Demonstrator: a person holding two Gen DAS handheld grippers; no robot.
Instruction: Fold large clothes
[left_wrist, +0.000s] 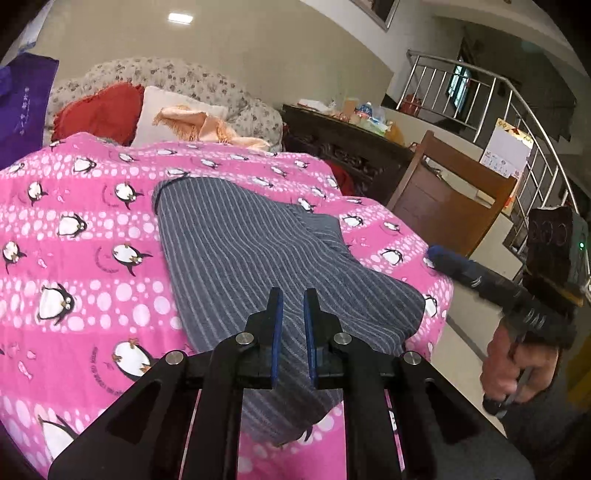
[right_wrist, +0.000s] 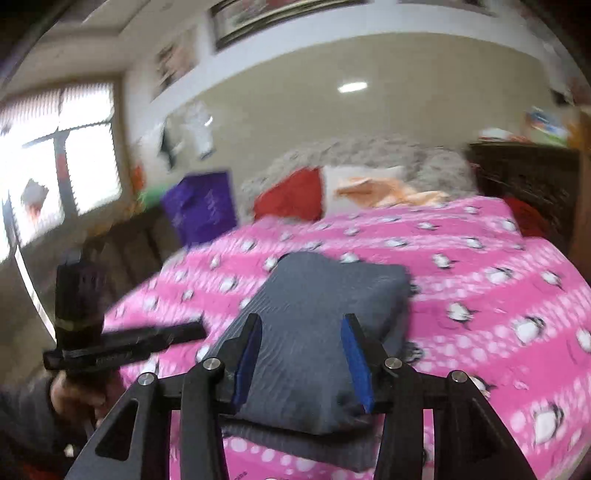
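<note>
Lying folded on the pink penguin-print bed cover (left_wrist: 92, 236), the grey striped soft garment (left_wrist: 258, 251), seeming limp and light; left hand-held gripper (left_wrist: 293, 332) hovering narrowly parted, empty; right hand-held gripper (right_wrist: 303, 354) spread wide; pinching hem corners probably best.

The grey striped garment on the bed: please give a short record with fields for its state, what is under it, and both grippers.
garment: grey striped garment, partly folded, lying flat
surface: pink penguin bedsheet
left gripper: over garment, fingers apart, holding nothing
right gripper: fingers wide apart, holding nothing
behind bed: red cushion, white pillow
</note>
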